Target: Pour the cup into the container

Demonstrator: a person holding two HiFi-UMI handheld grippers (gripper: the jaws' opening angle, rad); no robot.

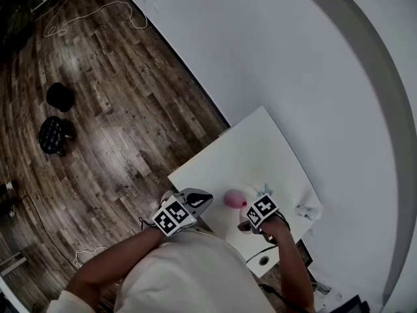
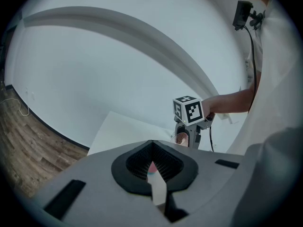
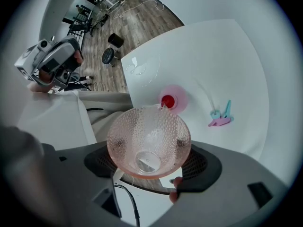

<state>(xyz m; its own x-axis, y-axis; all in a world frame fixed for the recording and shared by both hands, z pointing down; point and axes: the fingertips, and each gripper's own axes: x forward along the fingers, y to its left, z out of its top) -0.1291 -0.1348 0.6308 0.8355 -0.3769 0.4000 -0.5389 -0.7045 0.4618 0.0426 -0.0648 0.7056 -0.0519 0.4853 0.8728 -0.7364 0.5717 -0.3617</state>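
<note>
**One dimpled cup (image 3: 149,143) over one container (image 3: 173,99)**

Head view: one flat white table (image 1: 254,149) carries the round pink container (image 1: 232,199). Left gripper view: left tongs (image 2: 152,155) together, empty. Right gripper view: right tongs (image 3: 150,150) clamp the tipped pink glass cup.

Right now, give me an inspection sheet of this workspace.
Surface: white table.
Job's things: pink cup, tipped, with its lip over the pink container.
Clutter: small blue and pink items beside the container; a clear item near the table edge, too faint to name.
Grippers: left gripper shut and empty; right gripper shut on the cup.
Cables: a dark cable under the right gripper; a white cable on the floor.
Surroundings: wood floor, white wall, two black stools.
</note>
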